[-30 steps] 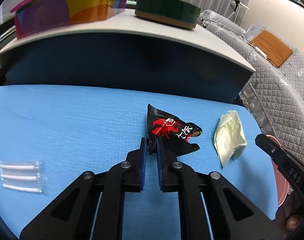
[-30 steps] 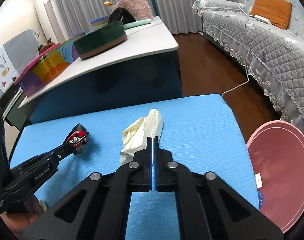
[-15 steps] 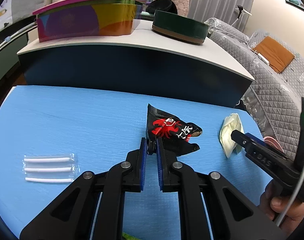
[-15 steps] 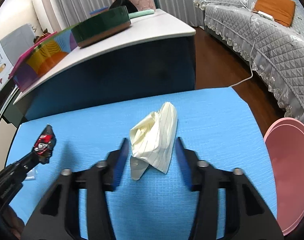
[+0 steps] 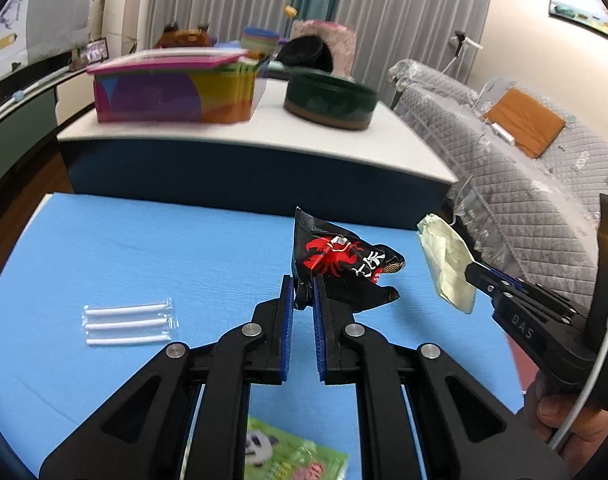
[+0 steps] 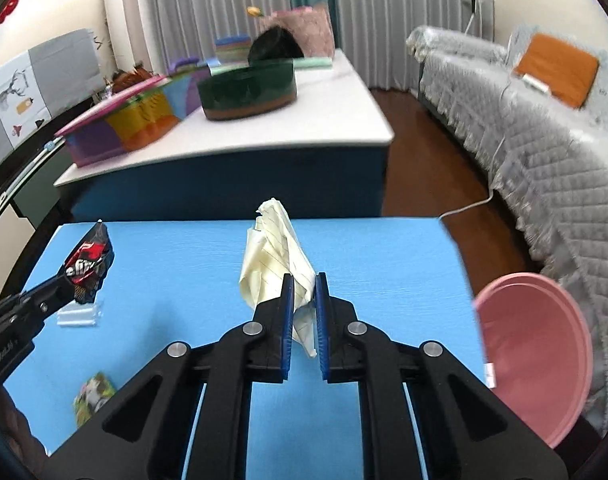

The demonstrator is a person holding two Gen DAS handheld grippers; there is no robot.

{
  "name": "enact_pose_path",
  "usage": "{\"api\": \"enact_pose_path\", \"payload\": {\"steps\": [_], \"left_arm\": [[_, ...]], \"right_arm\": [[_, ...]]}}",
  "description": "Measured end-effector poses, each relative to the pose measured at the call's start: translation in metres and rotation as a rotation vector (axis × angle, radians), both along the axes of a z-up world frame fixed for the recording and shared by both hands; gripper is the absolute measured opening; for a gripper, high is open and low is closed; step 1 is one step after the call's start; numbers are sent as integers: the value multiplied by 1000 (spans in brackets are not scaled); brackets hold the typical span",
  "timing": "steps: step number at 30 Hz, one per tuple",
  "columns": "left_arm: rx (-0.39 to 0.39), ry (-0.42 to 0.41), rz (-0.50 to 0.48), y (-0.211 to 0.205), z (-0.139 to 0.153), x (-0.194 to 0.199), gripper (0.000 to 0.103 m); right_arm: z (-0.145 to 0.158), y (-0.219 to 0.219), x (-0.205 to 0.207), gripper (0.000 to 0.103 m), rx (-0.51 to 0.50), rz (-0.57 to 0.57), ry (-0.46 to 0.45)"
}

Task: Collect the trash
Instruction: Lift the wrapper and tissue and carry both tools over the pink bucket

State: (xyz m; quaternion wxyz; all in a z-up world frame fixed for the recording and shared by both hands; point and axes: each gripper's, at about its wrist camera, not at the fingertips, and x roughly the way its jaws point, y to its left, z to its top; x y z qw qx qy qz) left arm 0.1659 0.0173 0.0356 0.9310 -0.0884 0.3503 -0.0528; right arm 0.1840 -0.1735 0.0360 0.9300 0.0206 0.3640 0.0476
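Note:
My left gripper [image 5: 302, 284] is shut on a black snack wrapper [image 5: 344, 258] with a red crab print and holds it above the blue mat [image 5: 151, 248]. The wrapper also shows at the left of the right wrist view [image 6: 88, 264]. My right gripper [image 6: 302, 284] is shut on a crumpled cream lined paper [image 6: 275, 256] and holds it above the mat; the paper also shows in the left wrist view [image 5: 448, 258]. A pink bin [image 6: 540, 356] stands on the floor at the mat's right edge.
A clear packet of three white sticks [image 5: 127, 322] and a green panda packet [image 5: 291, 456] lie on the mat. Behind it stands a white-topped table [image 5: 263, 136] with a colourful box [image 5: 171, 92] and a dark green tin [image 5: 330, 100]. A grey sofa [image 6: 544, 128] is right.
My right gripper opened around the paper, then shut on it and lifted it. My left gripper rose with the wrapper, bringing the panda packet into view below.

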Motion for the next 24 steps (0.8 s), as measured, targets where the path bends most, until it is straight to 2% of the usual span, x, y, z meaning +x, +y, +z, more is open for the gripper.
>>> {"api": "enact_pose_path", "payload": {"steps": [11, 24], "left_arm": [[-24, -101, -93, -32, 41, -70, 9], [-34, -219, -228, -84, 87, -108, 9]], "right_arm": [[56, -36, -103, 11, -55, -74, -85], [137, -90, -199, 11, -134, -243, -194]]}}
